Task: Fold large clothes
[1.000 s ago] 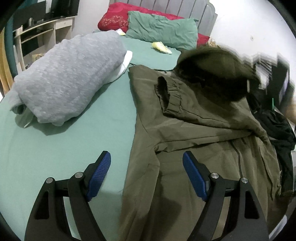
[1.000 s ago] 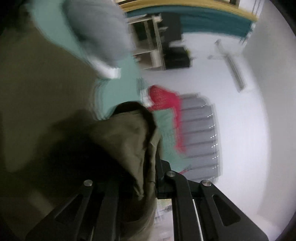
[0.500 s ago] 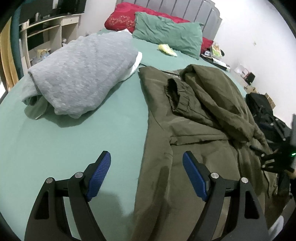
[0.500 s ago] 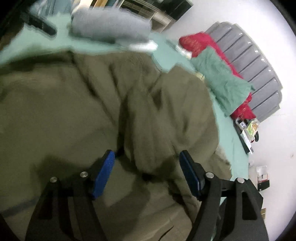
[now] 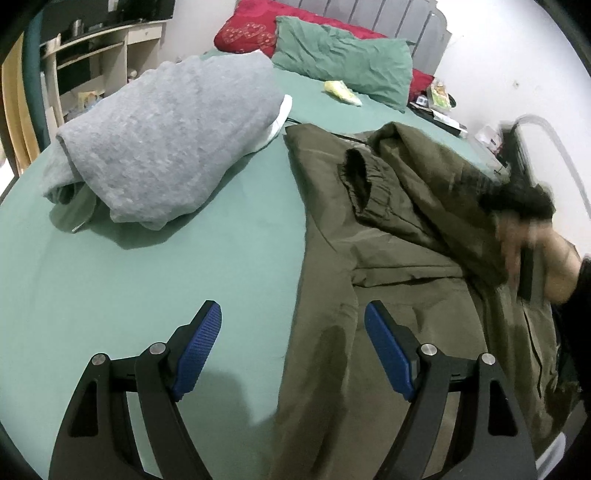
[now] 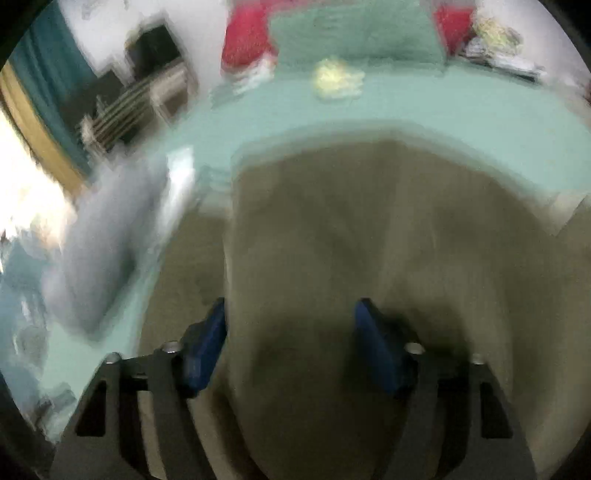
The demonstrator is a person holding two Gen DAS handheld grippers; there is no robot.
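Note:
An olive-green jacket [image 5: 399, 280] lies spread on the green bed sheet [image 5: 147, 288], with one sleeve and its dark cuff [image 5: 356, 173] folded across the body. My left gripper [image 5: 293, 339] is open and empty, low over the jacket's left edge. In the blurred right wrist view the same jacket [image 6: 369, 236] fills the lower frame, and my right gripper [image 6: 290, 332] is open just above it, holding nothing. A blurred hand with the right tool [image 5: 528, 236] shows at the jacket's right side.
A folded grey garment [image 5: 166, 140] lies on the bed's left half. Green [image 5: 343, 62] and red [image 5: 247, 33] pillows rest against the headboard, with a small yellow item [image 5: 341, 90] near them. A shelf unit [image 5: 92, 55] stands left of the bed.
My right gripper let go of the jacket's upper part, dropped it folded over the body, opened, and swung to face the headboard. My left gripper stayed open and nearly still.

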